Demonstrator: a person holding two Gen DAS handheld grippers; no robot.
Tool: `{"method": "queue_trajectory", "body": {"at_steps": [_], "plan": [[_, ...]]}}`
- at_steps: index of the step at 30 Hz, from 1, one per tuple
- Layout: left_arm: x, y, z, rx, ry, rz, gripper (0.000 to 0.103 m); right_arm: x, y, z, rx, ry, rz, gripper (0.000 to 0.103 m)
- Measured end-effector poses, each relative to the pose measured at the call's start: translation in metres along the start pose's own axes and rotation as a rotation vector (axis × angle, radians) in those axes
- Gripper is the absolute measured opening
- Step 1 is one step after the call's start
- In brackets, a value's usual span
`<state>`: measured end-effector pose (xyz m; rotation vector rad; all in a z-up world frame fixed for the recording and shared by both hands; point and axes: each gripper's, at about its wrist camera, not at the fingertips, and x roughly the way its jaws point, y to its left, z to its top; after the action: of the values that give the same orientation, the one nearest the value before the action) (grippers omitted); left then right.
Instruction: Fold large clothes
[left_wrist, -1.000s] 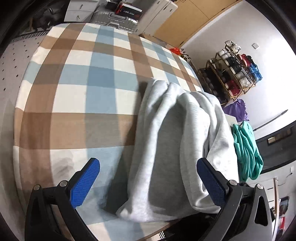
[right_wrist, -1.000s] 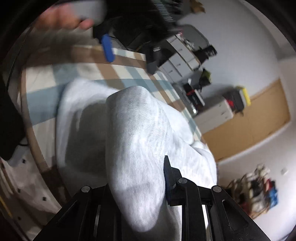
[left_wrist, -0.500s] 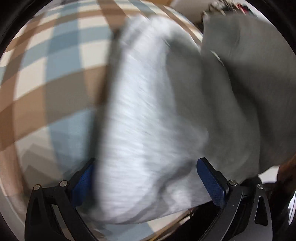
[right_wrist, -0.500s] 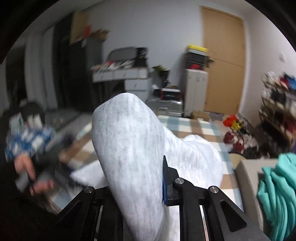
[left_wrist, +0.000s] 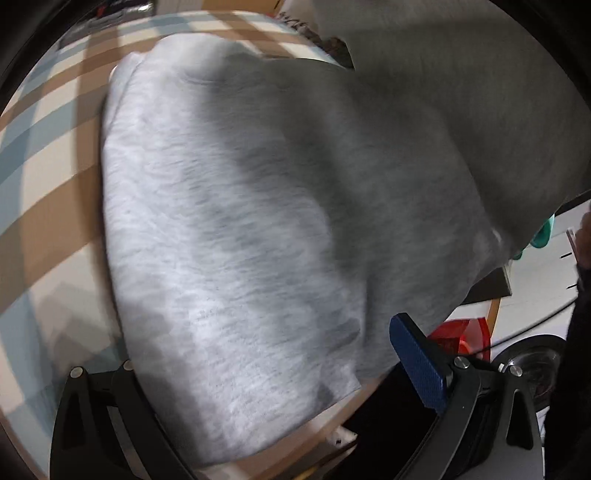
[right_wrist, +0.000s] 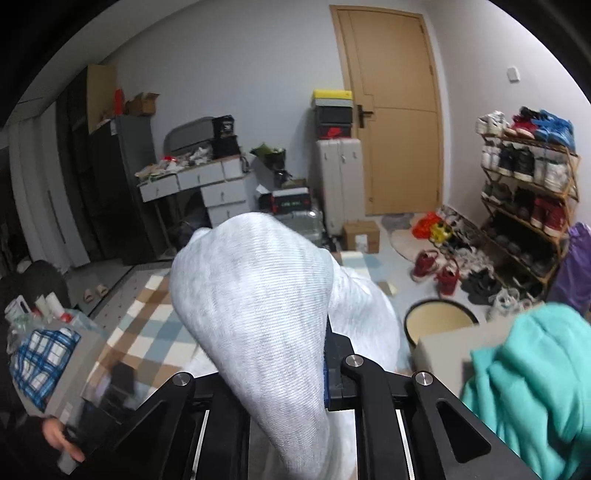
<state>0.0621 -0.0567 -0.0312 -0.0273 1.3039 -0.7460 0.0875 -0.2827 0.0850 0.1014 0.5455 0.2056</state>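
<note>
Light grey sweatshirt (left_wrist: 236, 229), heaped on checked cloth (left_wrist: 44, 155) — one ribbed end (right_wrist: 258, 314) lifted

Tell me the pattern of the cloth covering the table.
Plaid tablecloth: brown, light blue, cream; clearest in the left wrist view.

Tablecloth: checked brown, blue and white cloth (left_wrist: 48, 155) covers the table.
Door: tan wooden door (right_wrist: 397, 110), shut, in the far wall.
Shoe rack: wooden rack (right_wrist: 528, 177) full of shoes, by the right wall.
Bucket: cream bucket (right_wrist: 439, 323) on the floor.
Teal garment: bunched teal garment (right_wrist: 532, 384) at lower right.
Drawers: white drawers (right_wrist: 207, 188), cluttered on top.
</note>
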Motion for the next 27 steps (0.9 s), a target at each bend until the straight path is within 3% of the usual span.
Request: {"method": "queue_trajectory", "body": {"at_steps": [3,6,8,10,12,15,18,19,24,27], "plan": [[0.003,-0.002,0.015,-0.038,-0.026,-0.079,0.099,-0.007,0.035,0.001,-0.155,-0.033,0.071,0.013],[0.004,0.013,0.023,-0.104,-0.039,-0.170,0.099,-0.011,0.080,-0.024,-0.315,-0.035,0.187,0.013],[0.000,0.018,0.021,-0.075,-0.029,-0.219,0.099,-0.008,0.100,-0.044,-0.361,-0.005,0.274,0.013],[-0.006,0.029,0.015,-0.067,-0.001,-0.251,0.099,0.007,0.110,-0.070,-0.343,0.070,0.354,0.014],[-0.012,0.046,0.004,-0.075,0.061,-0.289,0.099,0.026,0.108,-0.088,-0.288,0.121,0.359,0.014],[-0.038,0.072,-0.016,-0.065,0.051,-0.242,0.099,0.043,0.097,-0.099,-0.179,0.174,0.368,0.014],[-0.086,0.101,-0.033,-0.122,-0.054,-0.280,0.099,0.041,0.101,-0.109,-0.193,0.178,0.367,0.017],[-0.105,0.109,-0.033,-0.156,-0.121,-0.297,0.099,0.041,0.107,-0.114,-0.219,0.190,0.357,0.019],[-0.169,0.094,-0.007,-0.158,-0.405,-0.356,0.099,0.061,0.130,-0.148,-0.249,0.341,0.281,0.022],[-0.167,0.086,0.032,-0.152,-0.404,-0.340,0.099,0.069,0.129,-0.162,-0.232,0.373,0.229,0.026]]}}
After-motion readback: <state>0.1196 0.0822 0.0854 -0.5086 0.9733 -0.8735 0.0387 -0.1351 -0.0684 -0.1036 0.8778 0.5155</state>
